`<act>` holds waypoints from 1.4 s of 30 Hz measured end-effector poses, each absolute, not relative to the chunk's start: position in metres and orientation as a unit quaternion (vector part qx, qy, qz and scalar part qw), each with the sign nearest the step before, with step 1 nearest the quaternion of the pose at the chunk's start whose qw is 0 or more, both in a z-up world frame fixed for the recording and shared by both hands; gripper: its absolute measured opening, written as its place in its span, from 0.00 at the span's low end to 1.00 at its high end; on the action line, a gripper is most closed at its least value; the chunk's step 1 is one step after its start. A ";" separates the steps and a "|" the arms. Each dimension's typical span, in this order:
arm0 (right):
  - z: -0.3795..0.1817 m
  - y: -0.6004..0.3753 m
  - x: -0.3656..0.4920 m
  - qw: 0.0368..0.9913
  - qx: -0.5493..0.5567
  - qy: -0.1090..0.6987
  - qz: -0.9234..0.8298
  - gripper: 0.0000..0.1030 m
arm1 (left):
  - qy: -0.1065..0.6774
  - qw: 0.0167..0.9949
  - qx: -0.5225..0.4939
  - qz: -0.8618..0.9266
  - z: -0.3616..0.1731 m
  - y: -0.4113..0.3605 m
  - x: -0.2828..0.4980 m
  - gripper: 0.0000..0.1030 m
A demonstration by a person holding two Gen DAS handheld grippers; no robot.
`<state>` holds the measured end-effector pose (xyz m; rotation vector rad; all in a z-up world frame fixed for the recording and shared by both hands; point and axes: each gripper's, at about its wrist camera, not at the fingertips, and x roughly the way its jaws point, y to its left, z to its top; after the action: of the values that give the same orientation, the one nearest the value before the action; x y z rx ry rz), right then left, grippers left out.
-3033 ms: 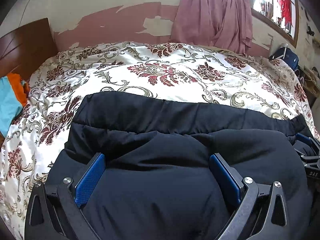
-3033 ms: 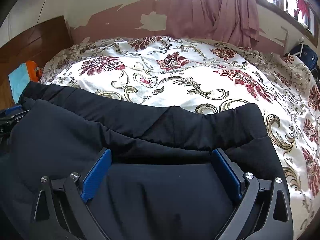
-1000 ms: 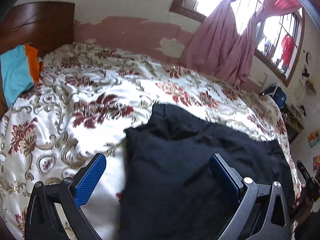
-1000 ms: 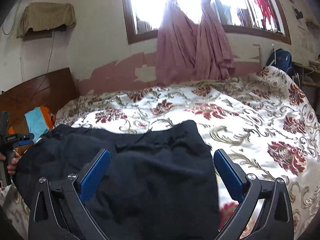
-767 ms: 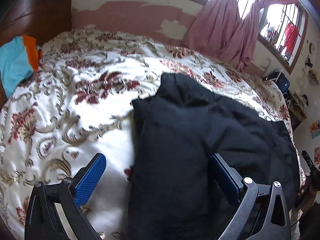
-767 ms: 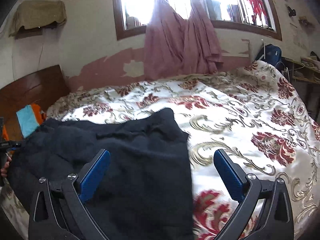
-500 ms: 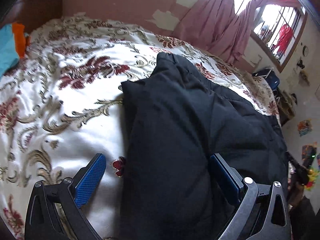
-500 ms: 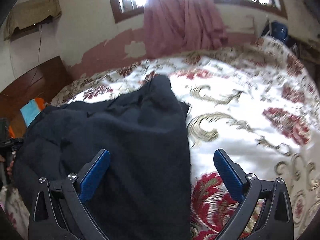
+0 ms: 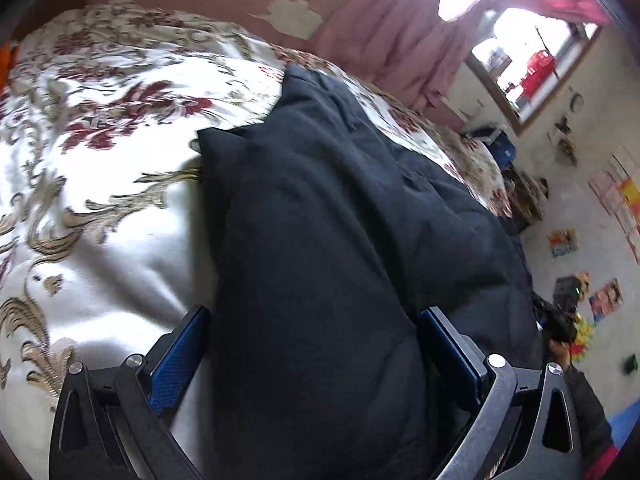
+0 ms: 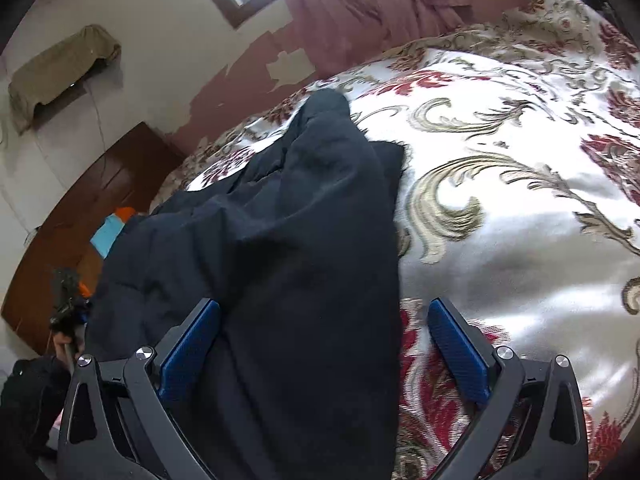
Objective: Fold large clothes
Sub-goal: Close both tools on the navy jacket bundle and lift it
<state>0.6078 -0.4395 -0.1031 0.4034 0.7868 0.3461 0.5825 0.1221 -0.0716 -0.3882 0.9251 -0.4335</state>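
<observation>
A large dark navy garment (image 9: pixel 328 240) lies folded on a bed with a white, red and gold floral cover (image 9: pixel 100 168). My left gripper (image 9: pixel 316 344) is open, low over the garment's left end, with cloth lying between its blue pads (image 9: pixel 176 356). In the right wrist view the same garment (image 10: pixel 296 240) stretches away to the left. My right gripper (image 10: pixel 324 336) is open over the garment's right end; its left pad (image 10: pixel 188 348) is over cloth and its right pad is over the bed cover (image 10: pixel 520 208).
A wooden headboard (image 10: pixel 80 216) and a teal and orange cloth (image 10: pixel 112 224) are at the bed's left end. Pink curtains (image 9: pixel 384 40) hang at the window behind the bed. A blue bag (image 9: pixel 500 148) and scattered items on the floor (image 9: pixel 580 264) lie past the bed's right end.
Both grippers have dropped from high above the bed and swung outward to the garment's two ends, tilting as they came. The garment now lies between each pair of open jaws.
</observation>
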 end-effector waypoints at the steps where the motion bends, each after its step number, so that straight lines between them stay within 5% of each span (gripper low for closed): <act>1: -0.103 -0.438 0.609 0.887 0.194 0.381 0.175 0.99 | 0.441 0.853 -0.176 -0.215 -0.071 0.118 0.582 1.00; 5: -0.103 -0.425 0.607 0.878 0.189 0.384 0.215 0.97 | 0.443 0.857 -0.146 -0.222 -0.069 0.104 0.578 1.00; 9: -0.105 -0.418 0.606 0.873 0.188 0.391 0.224 0.78 | 0.449 0.850 -0.163 -0.221 -0.070 0.106 0.580 0.97; 17: -0.113 -0.412 0.610 0.837 0.269 0.440 0.186 0.72 | 0.492 0.818 -0.227 -0.192 -0.066 0.103 0.585 0.62; 25: -0.096 -0.387 0.592 0.851 0.257 0.433 0.147 0.28 | 0.485 0.833 -0.220 -0.152 -0.036 0.086 0.568 0.27; 29: -0.074 -0.381 0.573 0.858 0.263 0.416 0.147 0.19 | 0.484 0.832 -0.233 -0.139 -0.019 0.082 0.555 0.23; 42: -0.001 -0.396 0.497 0.881 0.230 0.385 0.151 0.18 | 0.441 0.858 -0.203 -0.169 0.049 0.080 0.483 0.22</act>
<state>0.4969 -0.3958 -0.0011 0.4801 0.8022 0.3145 0.4831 0.0802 0.0485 -0.4258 0.9273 -0.3553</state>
